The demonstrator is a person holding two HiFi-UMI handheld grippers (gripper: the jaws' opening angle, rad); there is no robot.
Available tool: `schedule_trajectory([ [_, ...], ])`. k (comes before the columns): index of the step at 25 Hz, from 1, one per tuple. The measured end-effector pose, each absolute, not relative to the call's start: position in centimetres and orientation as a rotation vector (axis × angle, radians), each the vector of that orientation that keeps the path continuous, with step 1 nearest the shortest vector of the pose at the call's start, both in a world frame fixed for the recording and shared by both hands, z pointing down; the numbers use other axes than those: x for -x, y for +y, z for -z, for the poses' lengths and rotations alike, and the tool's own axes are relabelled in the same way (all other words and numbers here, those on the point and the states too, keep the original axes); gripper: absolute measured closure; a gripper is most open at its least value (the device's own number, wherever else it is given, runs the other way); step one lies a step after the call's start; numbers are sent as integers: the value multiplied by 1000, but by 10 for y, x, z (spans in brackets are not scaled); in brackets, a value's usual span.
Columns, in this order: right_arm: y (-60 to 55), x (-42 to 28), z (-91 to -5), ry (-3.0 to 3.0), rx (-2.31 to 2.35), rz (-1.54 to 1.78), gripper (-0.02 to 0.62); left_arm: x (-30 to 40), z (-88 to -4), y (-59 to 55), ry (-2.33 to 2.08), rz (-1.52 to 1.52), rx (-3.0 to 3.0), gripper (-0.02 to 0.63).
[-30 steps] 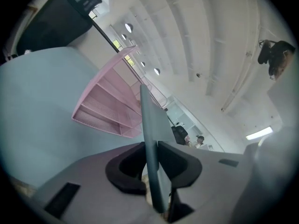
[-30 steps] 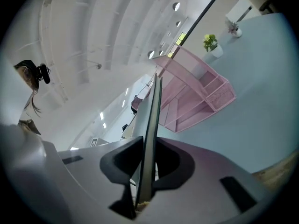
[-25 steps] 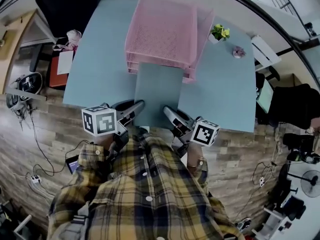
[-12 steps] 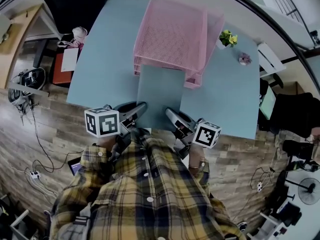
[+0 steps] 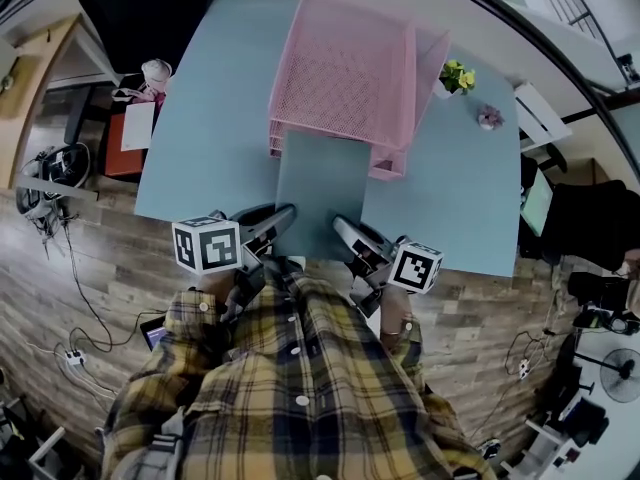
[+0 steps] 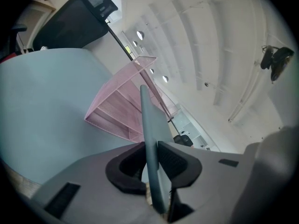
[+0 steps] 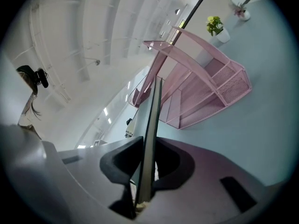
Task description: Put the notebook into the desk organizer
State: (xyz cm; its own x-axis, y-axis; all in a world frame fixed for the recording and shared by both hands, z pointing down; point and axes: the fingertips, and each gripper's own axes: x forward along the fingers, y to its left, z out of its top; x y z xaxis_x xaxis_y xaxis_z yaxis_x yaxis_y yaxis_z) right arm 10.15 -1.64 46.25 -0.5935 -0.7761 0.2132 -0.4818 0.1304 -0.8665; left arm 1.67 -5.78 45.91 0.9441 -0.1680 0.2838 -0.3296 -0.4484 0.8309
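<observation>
Jaws of the left gripper are clamped on the near left corner of the notebook, whose long axis runs straight away from the person, its far edge at the front of the pink desk organizer on the tabletop. The right gripper has its jaws clamped on the near right corner, so both hands look equally placed to push it forward.

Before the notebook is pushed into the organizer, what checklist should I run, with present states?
1. Left gripper shut on notebook: ok.
2. Right gripper shut on notebook: ok.
3. Notebook's far edge faces the pink desk organizer front: ok.
4. Tier it lines up with: cannot tell.
5. Top tray free of items: ok.
6. Flower pot off the path, to the right: ok.
</observation>
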Motion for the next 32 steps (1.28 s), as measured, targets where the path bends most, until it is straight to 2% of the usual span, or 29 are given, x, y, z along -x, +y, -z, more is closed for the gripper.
schedule_trajectory([
  [29, -87, -138, -477, 1885, 1139, 1401, 527, -49, -472, -132, -380, 52, -1910, 546],
  [32, -87, -136, -477, 1890, 1115, 1410, 483, -49, -472, -136, -404, 64, -1905, 548],
])
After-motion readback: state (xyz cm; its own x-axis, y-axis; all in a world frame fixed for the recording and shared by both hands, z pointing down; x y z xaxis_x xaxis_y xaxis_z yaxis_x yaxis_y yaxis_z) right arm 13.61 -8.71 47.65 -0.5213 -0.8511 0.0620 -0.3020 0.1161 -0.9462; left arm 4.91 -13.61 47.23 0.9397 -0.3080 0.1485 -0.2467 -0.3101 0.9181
